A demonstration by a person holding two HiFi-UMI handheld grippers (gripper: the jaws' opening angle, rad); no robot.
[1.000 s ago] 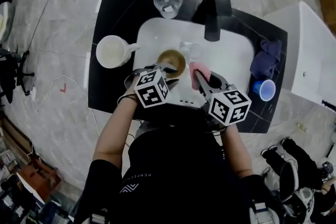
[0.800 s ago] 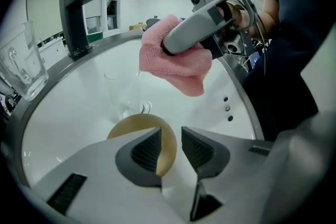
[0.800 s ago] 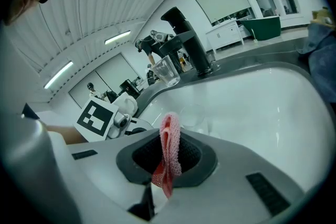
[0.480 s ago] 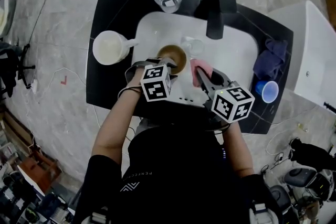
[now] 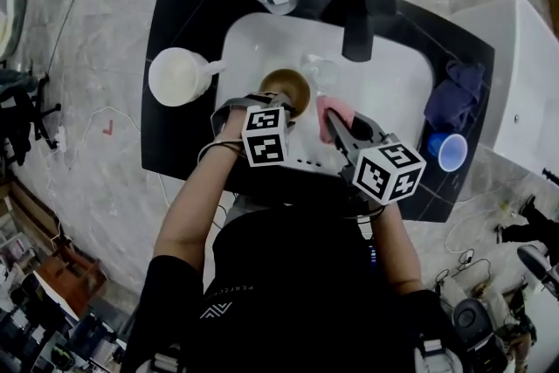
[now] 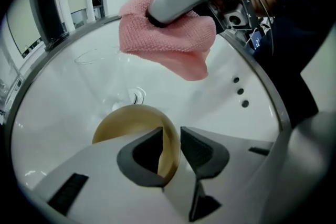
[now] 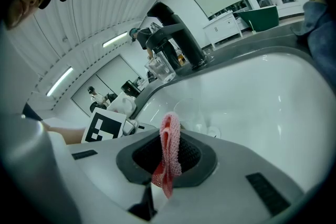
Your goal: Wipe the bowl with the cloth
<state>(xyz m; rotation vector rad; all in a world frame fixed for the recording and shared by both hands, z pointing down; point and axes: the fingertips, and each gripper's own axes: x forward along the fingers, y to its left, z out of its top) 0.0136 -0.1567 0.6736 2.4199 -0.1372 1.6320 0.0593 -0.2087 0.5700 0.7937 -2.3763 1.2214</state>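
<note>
Bowl (image 5: 286, 90) sits mouth up in white sink (image 5: 384, 74), left of middle. Left tool (image 5: 276, 107) straddles bowl's near rim, jaws wide and just been closing, pads apparently not yet pressing. Right tool (image 5: 336, 127) clamped on pink cloth (image 5: 326, 113), held just right of bowl, apart from it. Likely next: cloth goes left and down into bowl; right hand nearer.

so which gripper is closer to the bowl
Left. The left gripper has the bowl rim between its jaws, which just closed further. The right gripper, shut on the pink cloth, is beside the bowl, apart.
</note>
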